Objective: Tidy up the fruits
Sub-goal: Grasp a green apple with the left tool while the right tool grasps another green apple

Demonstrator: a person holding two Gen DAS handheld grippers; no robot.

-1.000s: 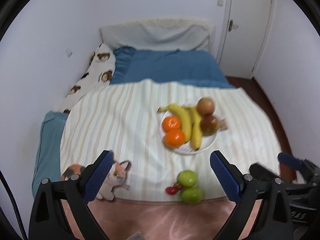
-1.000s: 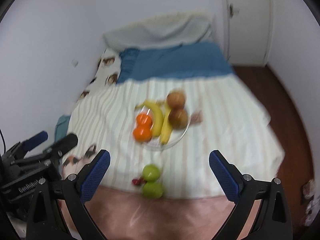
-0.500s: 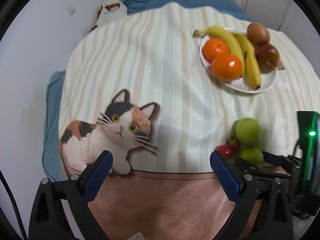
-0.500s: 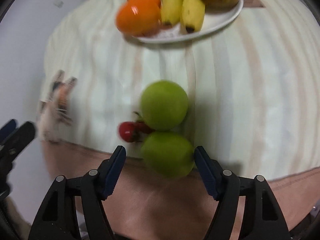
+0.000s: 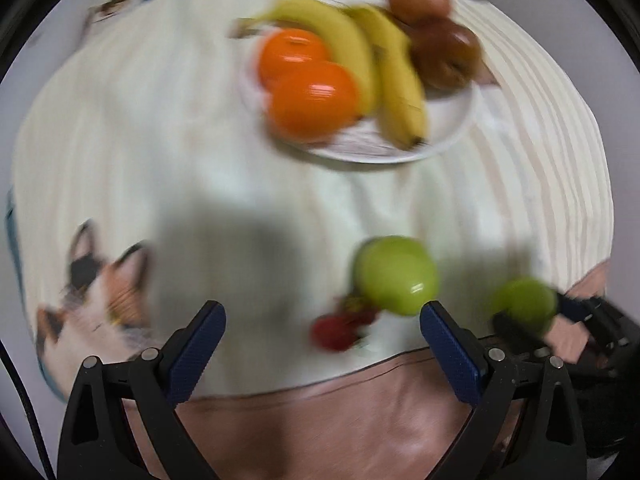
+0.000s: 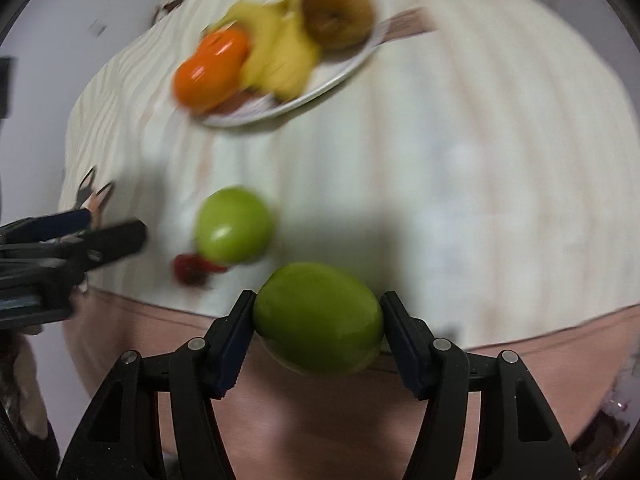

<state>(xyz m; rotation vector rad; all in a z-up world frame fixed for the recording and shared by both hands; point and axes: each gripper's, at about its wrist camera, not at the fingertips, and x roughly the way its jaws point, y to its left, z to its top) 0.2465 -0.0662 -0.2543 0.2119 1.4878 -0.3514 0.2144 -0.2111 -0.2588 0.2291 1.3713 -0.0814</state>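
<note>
My right gripper is shut on a green apple, held just above the striped bed cover; it also shows in the left wrist view. A second green apple lies on the cover with a small red fruit beside it. My left gripper is open and empty, low over the red fruit. A white plate further back holds two oranges, bananas and two brown fruits. Both views are blurred.
The striped cover has a cat picture at the left. A pink band runs along the bed's near edge. The left gripper shows at the left of the right wrist view.
My right gripper has closed on the near green apple and lifted it off to the right of the other apple. My left gripper has moved right and closer to the fruits.
</note>
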